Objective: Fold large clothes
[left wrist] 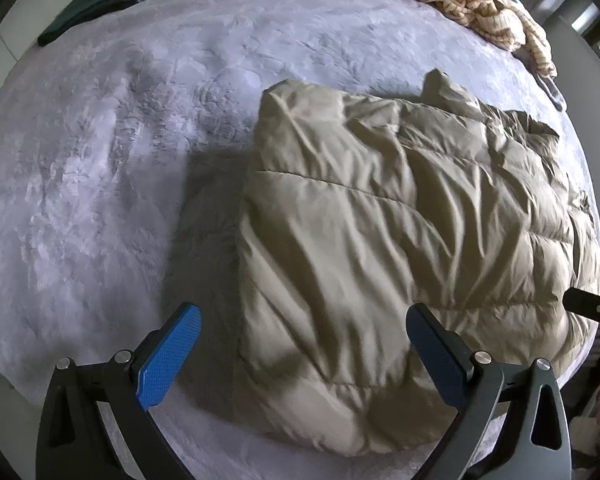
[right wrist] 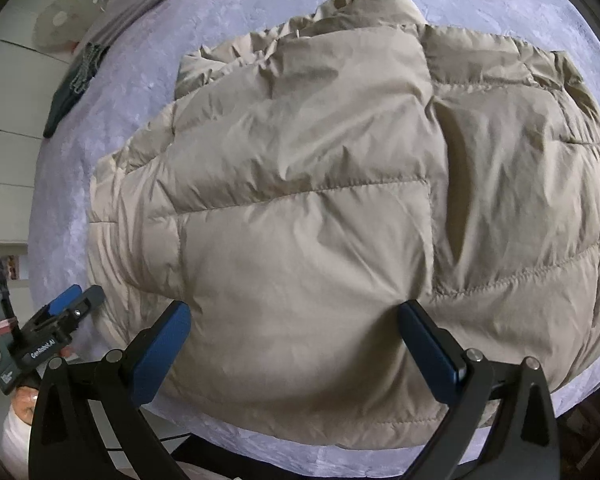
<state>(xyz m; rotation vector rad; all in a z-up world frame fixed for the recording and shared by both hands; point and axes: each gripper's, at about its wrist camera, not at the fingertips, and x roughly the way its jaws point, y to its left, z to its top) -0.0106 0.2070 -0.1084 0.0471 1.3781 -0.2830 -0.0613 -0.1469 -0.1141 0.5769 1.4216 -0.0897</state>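
- Two grippers, left gripper (left wrist: pixel 302 340) and right gripper (right wrist: pixel 294 334), hang spread wide, grasping nothing, above the folded puffer jacket (right wrist: pixel 320 208) on the grey blanket (left wrist: pixel 100 160).
- Risk: trapped air may spring the fold apart; slick fabric may slip from a shallow pinch.

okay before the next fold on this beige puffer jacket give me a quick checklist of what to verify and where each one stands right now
1. Left claw open, nothing pinched: ok.
2. Right claw open above the puffer jacket, not gripping fabric: ok.
3. Jacket lying fully on the grey blanket: ok.
4. Jacket flat and smooth: not ok, top layer is wrinkled.
5. Striped garment and dark green garment clear of the jacket: ok.
6. Sleeves tucked inside the fold: cannot tell.
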